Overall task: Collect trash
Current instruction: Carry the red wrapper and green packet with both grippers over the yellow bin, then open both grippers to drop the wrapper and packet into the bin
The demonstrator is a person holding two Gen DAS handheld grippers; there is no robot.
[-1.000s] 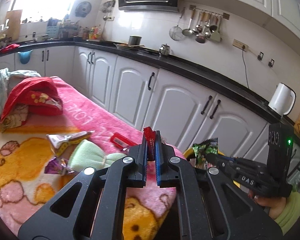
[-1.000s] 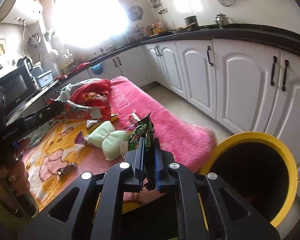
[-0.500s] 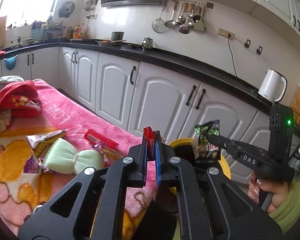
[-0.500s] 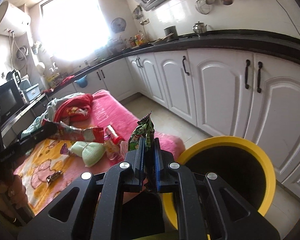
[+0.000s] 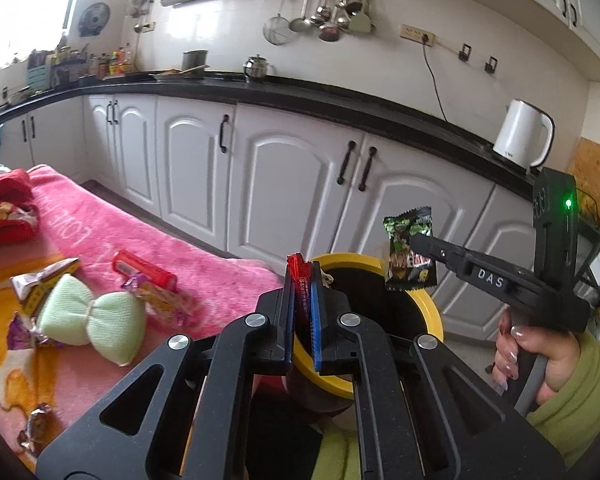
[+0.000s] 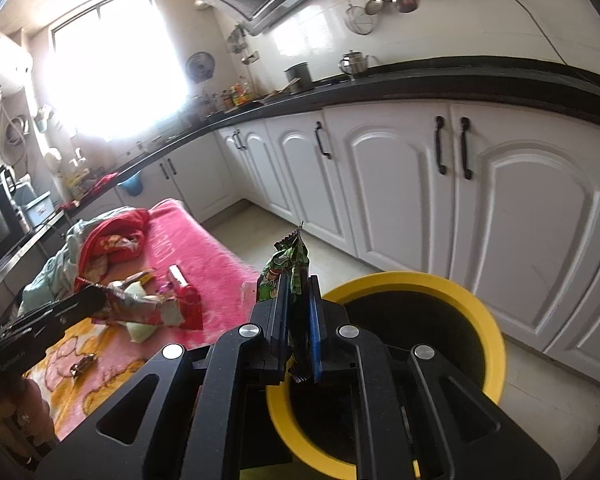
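My left gripper [image 5: 302, 280] is shut on a red snack wrapper [image 5: 298, 280] and holds it over the near rim of the yellow bin [image 5: 430, 312]. My right gripper [image 6: 298, 292] is shut on a green snack wrapper [image 6: 282, 266] just above the left rim of the same bin [image 6: 488, 344]. In the left wrist view the right gripper [image 5: 418, 242] holds the green wrapper [image 5: 408, 256] above the bin. In the right wrist view the left gripper [image 6: 100, 300] holds the red wrapper [image 6: 148, 308] over the blanket.
A pink and yellow blanket [image 5: 100, 224] lies to the left with a red packet [image 5: 140, 272], a green bow-shaped sponge [image 5: 88, 316] and several small wrappers. White cabinets [image 5: 300, 180] stand behind the bin. A white kettle [image 5: 520, 140] stands on the black counter.
Both grippers have moved right, away from the blanket, to the yellow bin. Each still holds its wrapper. The bin now shows fully under them.
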